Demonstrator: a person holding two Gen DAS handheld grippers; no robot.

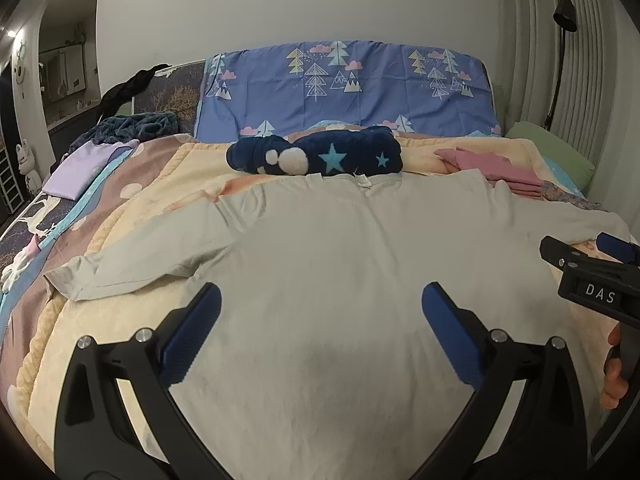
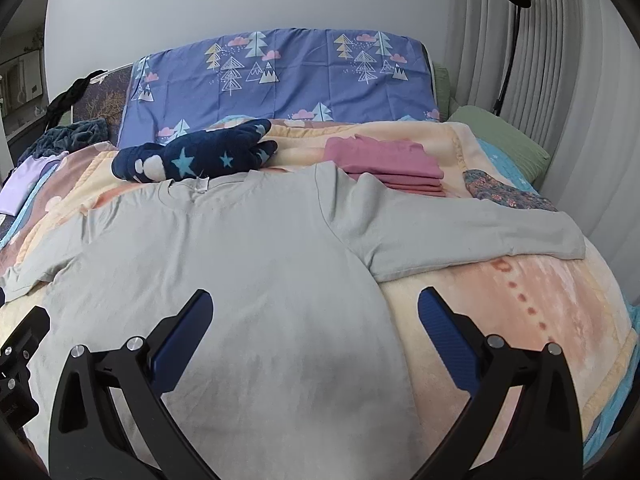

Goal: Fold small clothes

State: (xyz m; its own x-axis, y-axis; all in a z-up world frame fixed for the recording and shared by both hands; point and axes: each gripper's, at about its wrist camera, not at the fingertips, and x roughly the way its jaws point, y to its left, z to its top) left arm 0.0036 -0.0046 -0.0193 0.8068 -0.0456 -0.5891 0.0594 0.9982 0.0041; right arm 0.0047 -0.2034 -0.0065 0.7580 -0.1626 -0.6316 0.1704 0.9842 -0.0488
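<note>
A pale grey long-sleeved shirt [image 1: 320,260] lies spread flat on the bed, collar away from me and both sleeves out to the sides. My left gripper [image 1: 320,300] hovers open over the shirt's lower body, nothing between its blue pads. My right gripper [image 2: 314,306] is open too, above the shirt's [image 2: 240,248] right lower part, its right finger over the blanket beside the hem. In the left wrist view the right gripper [image 1: 580,254] shows at the right edge with a person's fingers behind it. A stack of folded pink clothes [image 2: 384,164] sits past the right sleeve.
A peach fleece blanket [image 2: 500,300] covers the bed. A rolled navy star blanket [image 1: 316,154] lies by the collar, before a blue tree-print pillow [image 1: 348,84]. Folded lilac cloth [image 1: 80,168] rests at the left edge, floral cloth [image 2: 508,194] and a green pillow [image 2: 504,136] on the right.
</note>
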